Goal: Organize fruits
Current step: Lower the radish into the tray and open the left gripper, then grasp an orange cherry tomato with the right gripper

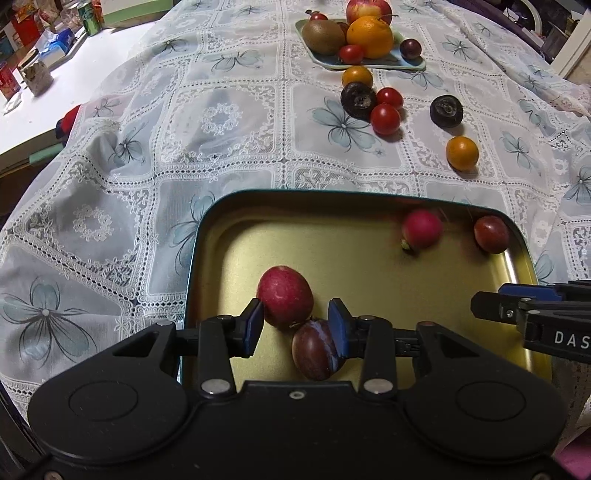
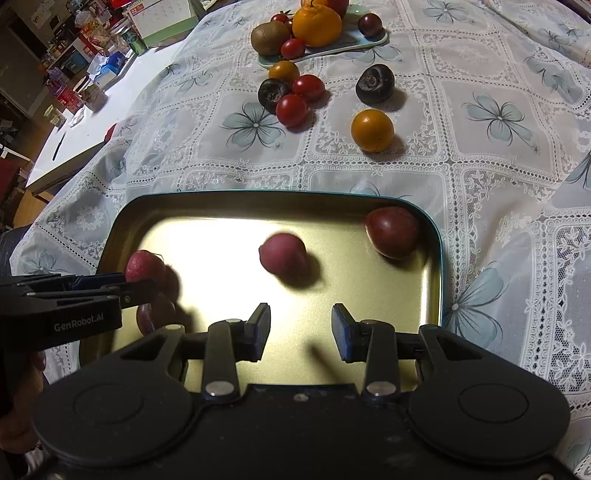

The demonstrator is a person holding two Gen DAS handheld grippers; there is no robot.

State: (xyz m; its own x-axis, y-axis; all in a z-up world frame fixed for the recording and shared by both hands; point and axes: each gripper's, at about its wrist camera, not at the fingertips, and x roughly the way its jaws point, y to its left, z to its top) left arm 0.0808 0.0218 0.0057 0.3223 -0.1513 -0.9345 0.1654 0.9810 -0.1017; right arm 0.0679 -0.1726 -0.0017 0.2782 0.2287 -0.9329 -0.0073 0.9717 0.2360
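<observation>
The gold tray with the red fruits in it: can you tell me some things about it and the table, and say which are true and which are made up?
1. Four fruits lie in the gold tray. True.
2. The right gripper is squeezing a fruit. False: its jaws stand apart with nothing between them.
3. The big orange sits on the pale plate at the far end. True.
4. The kiwi lies in the gold tray. False: it is on the pale plate.
5. Two dark round fruits lie on the lace tablecloth. True.
6. The left gripper hangs over the bare tablecloth. False: it is over the tray, by a red fruit and a purple one.
</observation>
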